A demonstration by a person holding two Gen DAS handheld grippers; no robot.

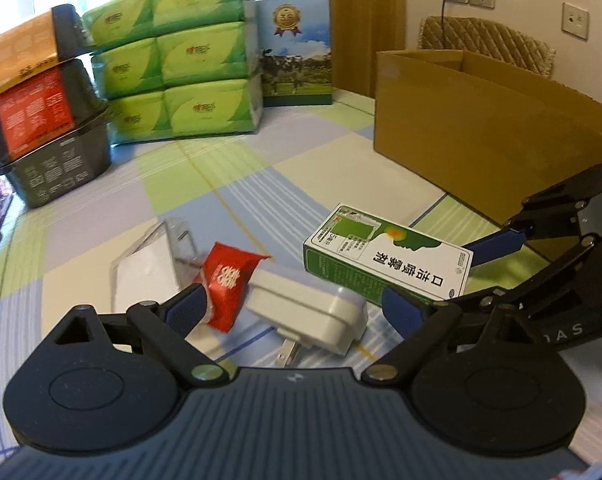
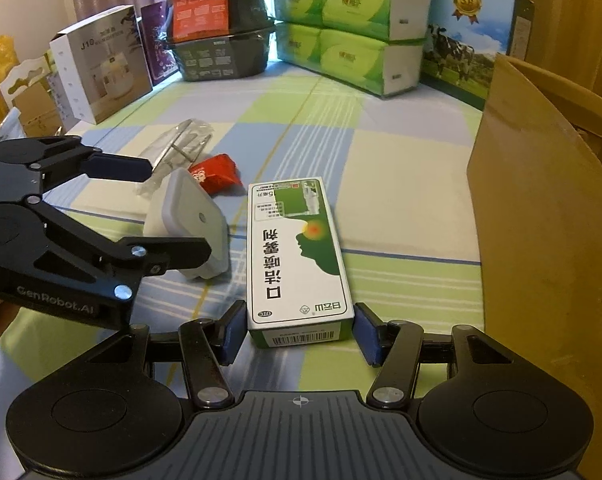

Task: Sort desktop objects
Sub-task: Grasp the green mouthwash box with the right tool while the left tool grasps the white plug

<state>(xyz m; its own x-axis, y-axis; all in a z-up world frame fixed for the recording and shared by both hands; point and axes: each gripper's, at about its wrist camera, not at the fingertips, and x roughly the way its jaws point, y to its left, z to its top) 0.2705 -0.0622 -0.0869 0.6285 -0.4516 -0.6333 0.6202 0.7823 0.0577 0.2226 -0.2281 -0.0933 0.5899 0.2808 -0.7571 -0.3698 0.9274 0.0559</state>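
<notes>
Box [image 2: 297, 256] lies lengthwise straight ahead of your right claw [image 2: 299, 330], near end between its parted, released fingers. Left claw [image 1: 297, 312] also released, straddling charger [image 1: 313, 322].

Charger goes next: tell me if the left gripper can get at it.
Probably yes: the left gripper is open with the white charger between its fingers; only the red packet crowds one side.

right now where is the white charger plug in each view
Left wrist view: the white charger plug lies low in the middle, between the left tool's open fingers, prongs toward the camera.
Right wrist view: it sits left of centre, between the left tool's fingers, left of the green and white medicine box.
Shared landmark: the red candy wrapper right beside the plug.
</notes>
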